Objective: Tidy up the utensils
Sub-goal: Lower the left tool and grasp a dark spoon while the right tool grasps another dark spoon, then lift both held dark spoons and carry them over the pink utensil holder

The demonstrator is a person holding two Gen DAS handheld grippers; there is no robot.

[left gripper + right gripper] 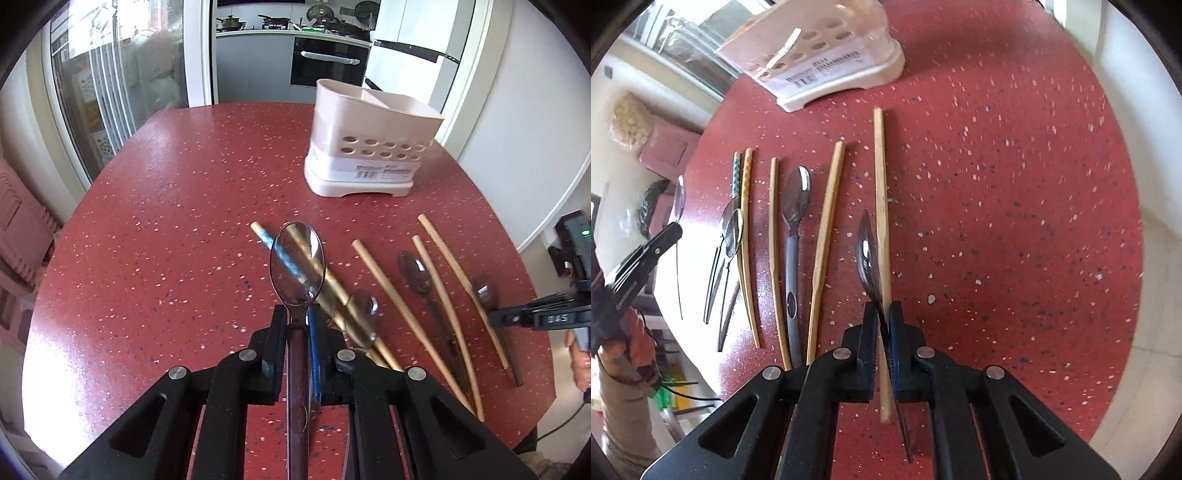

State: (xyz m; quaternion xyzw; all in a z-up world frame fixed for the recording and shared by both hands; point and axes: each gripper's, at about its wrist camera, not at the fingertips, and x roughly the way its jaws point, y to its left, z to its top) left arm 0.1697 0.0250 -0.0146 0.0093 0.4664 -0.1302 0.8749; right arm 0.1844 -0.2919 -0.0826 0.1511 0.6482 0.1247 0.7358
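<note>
A clear spoon (pixel 297 258) was clamped by its handle in the left gripper (pixel 298 325), raised above the red table (pixel 166 229). A spoon (pixel 868 258) and a chopstick (pixel 881 206) were clamped together in the right gripper (pixel 884 321). The utensil holder (pixel 369 140) stood near the far edge.

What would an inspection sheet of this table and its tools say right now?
Surface: red speckled table, dry.
Job's things: beige holder upright; chopsticks and spoons lying in a row.
Clutter: nothing seen.
Grippers: left gripper shut on a clear spoon; right gripper shut on a spoon, a chopstick beside it.
Cables: dark cable by the table's edge.
Surroundings: kitchen, oven, glass door.
</note>
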